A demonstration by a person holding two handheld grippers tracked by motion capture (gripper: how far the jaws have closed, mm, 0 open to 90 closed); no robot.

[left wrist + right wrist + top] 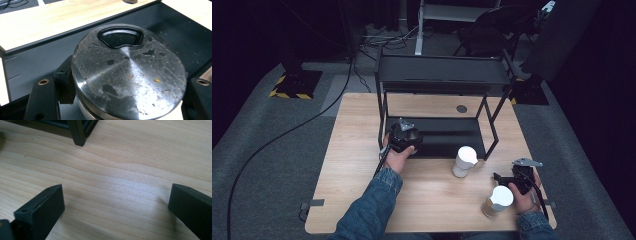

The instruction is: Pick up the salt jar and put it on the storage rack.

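A round container with a scuffed dark metal lid (130, 75) sits between the jaws of my left gripper (122, 82), which is shut on it. It hangs just over the black lower shelf (32, 65). In the high view the left gripper (404, 136) is at the front left of the lower tier (452, 135) of a black two-tier rack (442, 75). My right gripper (502, 178) rests near the table's front right corner. Its jaws stand wide apart over bare wood (117, 200), with nothing between them.
A white cup (464, 161) stands beside the rack's front right leg (77, 132). A white-lidded jar (498, 201) stands at the front edge, just left of the right hand. A round hole (461, 108) is in the table behind the rack. Chairs and cables lie beyond the table.
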